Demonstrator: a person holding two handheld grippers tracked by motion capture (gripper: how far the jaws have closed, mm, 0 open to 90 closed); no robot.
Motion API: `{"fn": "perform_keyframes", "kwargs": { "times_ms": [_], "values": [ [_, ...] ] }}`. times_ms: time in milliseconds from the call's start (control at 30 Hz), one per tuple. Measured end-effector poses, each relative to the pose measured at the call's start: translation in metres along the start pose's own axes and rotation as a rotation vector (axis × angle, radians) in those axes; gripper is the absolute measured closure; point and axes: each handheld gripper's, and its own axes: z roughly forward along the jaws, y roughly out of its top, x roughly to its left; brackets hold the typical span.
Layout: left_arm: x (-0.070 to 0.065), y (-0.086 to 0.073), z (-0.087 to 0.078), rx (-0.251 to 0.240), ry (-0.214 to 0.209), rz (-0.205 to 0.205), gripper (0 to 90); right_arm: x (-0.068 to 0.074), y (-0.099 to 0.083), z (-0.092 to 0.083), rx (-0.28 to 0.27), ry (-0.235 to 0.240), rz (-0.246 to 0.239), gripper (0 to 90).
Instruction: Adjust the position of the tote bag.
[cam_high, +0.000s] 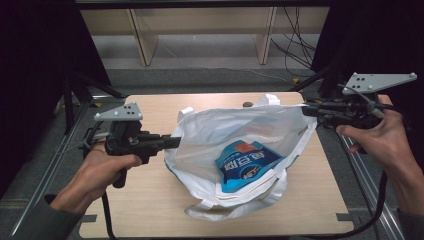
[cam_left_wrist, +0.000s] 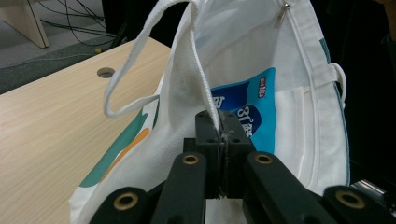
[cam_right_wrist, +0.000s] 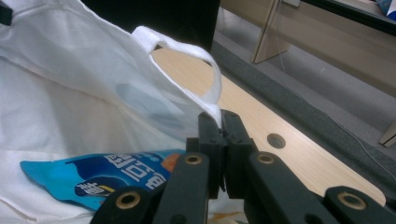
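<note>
In the high view a white cloth bag (cam_high: 240, 145) sits in the middle of the frame on a wooden table (cam_high: 150, 200), its mouth pulled wide between two hand-held grippers. A blue packet (cam_high: 247, 165) lies inside it, just right of centre. The left gripper (cam_high: 175, 142) comes in level from the left of the frame and is clamped on the bag's left rim; the right gripper (cam_high: 306, 110) comes in from the upper right and is clamped on the right rim, which sits higher in the frame than the left one.

The left gripper view adds what the high view cannot: its jaws are pressed tight together at lower centre with a thin fold of the bag's edge (cam_left_wrist: 212, 109) pinched between them, a loop handle (cam_left_wrist: 135, 70) hanging free at upper left, a green and orange print low on the bag's outer face, and a round hole (cam_left_wrist: 106, 72) in the table at left.

The right gripper view shows its own jaws likewise closed on the cloth (cam_right_wrist: 212, 112), just below another handle (cam_right_wrist: 187, 51) at upper centre, with the packet (cam_right_wrist: 107, 179) at lower left.

The left hand (cam_high: 100, 172) wraps the grip from below, forearm rising from the lower left corner. The right hand (cam_high: 385, 137) holds its gripper from behind, forearm entering at the right edge.
</note>
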Motion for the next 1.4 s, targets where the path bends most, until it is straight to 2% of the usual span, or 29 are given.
{"fn": "perform_keyframes", "kwargs": {
  "times_ms": [33, 67, 133, 167, 200, 233, 300, 333, 367, 433, 500, 533, 567, 600, 633, 800, 867, 933, 967, 1000, 1033, 1067, 1100, 1133, 1167, 1200, 1233, 1300, 1400],
  "values": [
    [0.001, 0.003, 0.000, 0.005, -0.010, 0.001, 87.5, 0.000, 0.001, 0.001, -0.018, 0.005, 0.023, 88.9],
    [0.003, 0.006, 0.001, -0.012, 0.002, 0.008, 87.5, -0.003, 0.003, 0.001, -0.015, -0.007, 0.012, 88.9],
    [0.003, 0.010, -0.001, 0.000, 0.008, 0.001, 87.5, -0.005, 0.008, -0.001, -0.014, -0.012, 0.022, 88.9],
    [0.004, 0.013, -0.001, -0.007, 0.007, 0.004, 87.5, -0.006, 0.011, -0.001, -0.032, 0.000, 0.021, 88.9],
    [0.005, 0.019, -0.004, -0.004, 0.008, 0.010, 87.5, -0.006, 0.015, -0.003, -0.022, 0.010, 0.048, 88.9],
    [0.004, 0.020, -0.004, -0.019, 0.010, 0.016, 87.5, -0.007, 0.018, -0.005, -0.013, 0.018, 0.045, 88.9],
    [0.002, 0.025, -0.009, 0.000, 0.006, 0.017, 87.5, -0.008, 0.023, -0.008, -0.015, 0.025, 0.041, 88.9],
    [0.001, 0.028, -0.011, -0.007, 0.009, 0.018, 87.5, -0.010, 0.025, -0.008, -0.030, 0.020, 0.016, 88.9],
    [0.001, 0.031, -0.013, -0.006, 0.007, 0.019, 87.5, -0.009, 0.028, -0.011, -0.020, 0.026, 0.034, 88.9],
    [0.004, 0.036, -0.014, -0.022, 0.005, 0.014, 87.5, -0.009, 0.033, -0.013, -0.030, 0.030, 0.040, 89.0],
    [0.010, 0.039, -0.009, -0.018, 0.010, 0.001, 87.4, -0.012, 0.035, -0.011, -0.045, 0.013, 0.030, 89.0],
    [0.015, 0.039, -0.004, -0.005, -0.001, -0.006, 87.4, -0.014, 0.035, -0.009, -0.021, 0.025, 0.028, 88.9],
    [0.021, 0.040, 0.001, 0.010, -0.001, -0.006, 87.4, -0.016, 0.033, -0.004, -0.014, 0.013, 0.043, 88.9],
    [0.026, 0.039, 0.007, 0.007, 0.018, -0.030, 87.3, -0.019, 0.030, 0.001, 0.007, 0.015, 0.061, 89.0],
    [0.033, 0.039, 0.012, 0.008, 0.015, -0.046, 87.3, -0.023, 0.027, 0.005, 0.032, 0.018, 0.070, 89.0],
    [0.053, 0.041, 0.028, -0.029, 0.011, -0.081, 87.2, -0.039, 0.016, 0.019, 0.034, 0.001, 0.108, 88.9],
    [0.059, 0.041, 0.032, -0.031, 0.009, -0.092, 87.1, -0.041, 0.015, 0.022, 0.056, -0.014, 0.103, 88.9],
    [0.062, 0.040, 0.034, -0.038, 0.012, -0.099, 87.0, -0.041, 0.014, 0.027, 0.047, -0.031, 0.110, 88.9],
    [0.064, 0.039, 0.035, -0.034, 0.013, -0.101, 87.0, -0.043, 0.013, 0.029, 0.038, -0.022, 0.099, 88.9],
    [0.065, 0.038, 0.036, -0.038, 0.013, -0.095, 86.9, -0.043, 0.013, 0.028, 0.062, -0.015, 0.113, 88.9],
    [0.065, 0.038, 0.036, -0.038, 0.013, -0.095, 86.9, -0.043, 0.013, 0.028, 0.062, -0.015, 0.113, 88.9],
    [0.066, 0.034, 0.037, -0.029, 0.005, -0.089, 86.9, -0.045, 0.009, 0.031, 0.050, -0.017, 0.109, 88.9],
    [0.066, 0.031, 0.037, -0.032, 0.005, -0.085, 86.9, -0.044, 0.008, 0.033, 0.051, -0.027, 0.127, 88.9],
    [0.066, 0.029, 0.037, -0.028, 0.005, -0.086, 86.9, -0.046, 0.007, 0.032, 0.064, -0.016, 0.111, 88.9],
    [0.067, 0.026, 0.037, -0.024, 0.007, -0.082, 86.8, -0.045, 0.005, 0.035, 0.042, -0.021, 0.128, 88.9],
    [0.068, 0.023, 0.037, -0.023, 0.007, -0.086, 86.9, -0.046, 0.004, 0.034, 0.062, -0.013, 0.117, 88.9],
    [0.070, 0.020, 0.038, -0.020, 0.003, -0.086, 86.8, -0.046, 0.003, 0.037, 0.047, -0.019, 0.114, 88.9],
    [0.071, 0.012, 0.041, -0.012, 0.008, -0.091, 86.9, -0.042, 0.002, 0.038, 0.069, -0.010, 0.126, 88.9],
    [0.072, 0.003, 0.045, 0.009, 0.020, -0.088, 86.8, -0.043, 0.000, 0.042, 0.077, -0.016, 0.105, 88.9]
  ]
}}
